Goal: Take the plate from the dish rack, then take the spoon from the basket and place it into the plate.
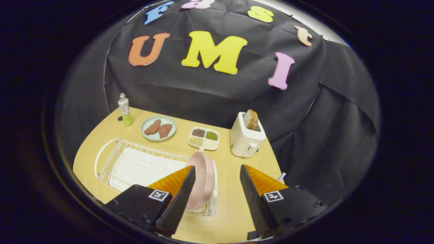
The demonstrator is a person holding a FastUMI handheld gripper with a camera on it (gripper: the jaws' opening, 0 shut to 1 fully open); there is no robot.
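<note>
Table point(234, 189): plate point(201, 183) upright in rack point(135, 162); hand-held gripper point(217, 173) open.

No readable text, brand or number shows on the things here. The bottle point(124, 109) at about ten o'clock on the table point(234, 206) carries a label, but it is too small and blurred to make out. Each side of the gripper point(217, 173) bears a square black-and-white coded marker point(159, 195), a sign with a pattern rather than letters; the second marker point(273, 196) sits at about five o'clock. The toaster point(245, 139) has a plain, unmarked face.
</note>
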